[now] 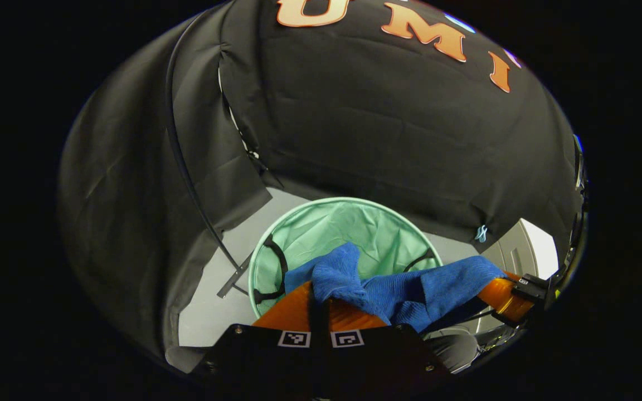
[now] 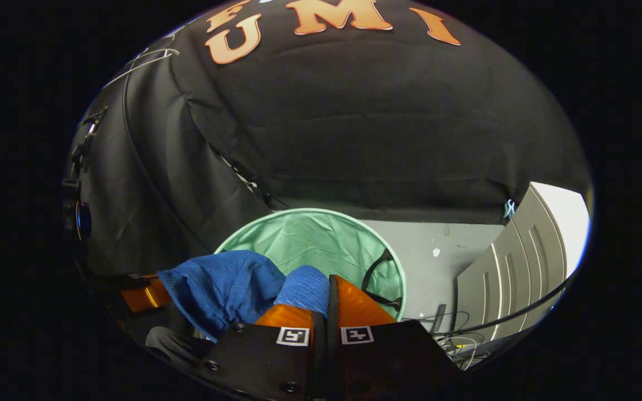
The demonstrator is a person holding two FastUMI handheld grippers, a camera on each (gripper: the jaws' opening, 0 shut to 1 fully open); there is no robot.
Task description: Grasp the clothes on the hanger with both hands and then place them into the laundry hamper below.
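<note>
A blue garment (image 1: 410, 295) hangs stretched between both grippers, just above the open mouth of the pale green hamper (image 1: 349, 228). In the left gripper view, my left gripper (image 1: 319, 298) is shut on one bunched end of the cloth. The right gripper (image 1: 502, 295) holds the other end at the right. In the right gripper view, my right gripper (image 2: 329, 289) is shut on a fold of the garment (image 2: 226, 284), which sags left toward the left gripper (image 2: 140, 298). The hamper (image 2: 310, 239) stands on the floor right beyond, with black handles inside its rim.
Grey floor (image 1: 232, 245) surrounds the hamper. A grey panelled cabinet (image 2: 499, 273) stands to the right, with loose cables (image 2: 455, 334) on the floor beside it. A thin white wire hanger (image 2: 148, 58) hangs high at the left against the black cloth wall.
</note>
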